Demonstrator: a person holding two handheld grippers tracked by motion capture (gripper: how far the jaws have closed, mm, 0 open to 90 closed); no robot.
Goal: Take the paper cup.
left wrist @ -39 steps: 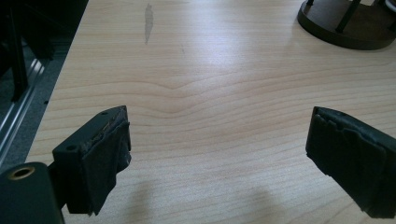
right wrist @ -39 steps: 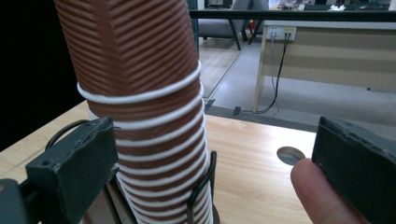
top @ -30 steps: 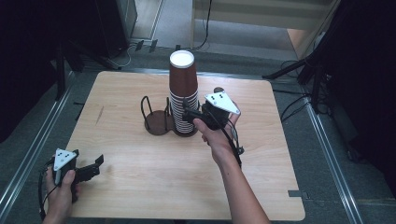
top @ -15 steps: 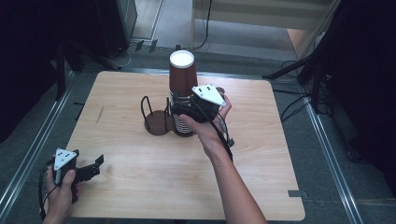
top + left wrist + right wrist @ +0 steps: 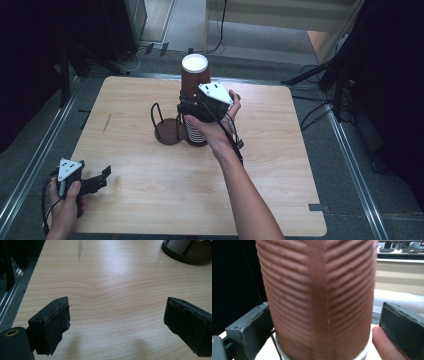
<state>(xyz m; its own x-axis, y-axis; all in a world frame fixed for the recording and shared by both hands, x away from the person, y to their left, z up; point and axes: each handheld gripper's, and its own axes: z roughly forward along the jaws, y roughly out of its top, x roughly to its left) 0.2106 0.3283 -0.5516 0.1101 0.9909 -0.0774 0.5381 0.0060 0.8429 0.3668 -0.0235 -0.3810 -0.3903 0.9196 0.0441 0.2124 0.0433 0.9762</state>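
From the high view, a pale wooden table (image 5: 150,200) is seen standing on a grey floor, with metal rails along both sides, cables and dark stands behind it, and a wooden shelf edge at the far wall. Near the middle of the table a stack of brown ribbed paper cups (image 5: 194,82) stands upright in a dark wire cup holder (image 5: 167,131), whose other ring is left bare. The right gripper (image 5: 192,107) is held at the stack, roughly halfway up it, by a hand reaching over from the near side. The left gripper (image 5: 102,176) is held low at the near left corner of the table, well apart from the cups.

In the left gripper view, the two black jaws of the left gripper (image 5: 116,322) are seen spread wide with nothing but bare wood grain between them; a grey streak (image 5: 80,248) on the board and the holder's dark base (image 5: 186,255) are picked out at the top, a detail lost from above.

In the right gripper view, the top cup's (image 5: 319,300) ribbing and seam are shown close up between the jaws of the right gripper (image 5: 322,332). The left pad seems to lie against the cup wall, while a gap is left at the right pad, so the jaws are taken as open around the cup. A fingertip (image 5: 384,343) is seen beside the right pad, and a white cup rim just below.
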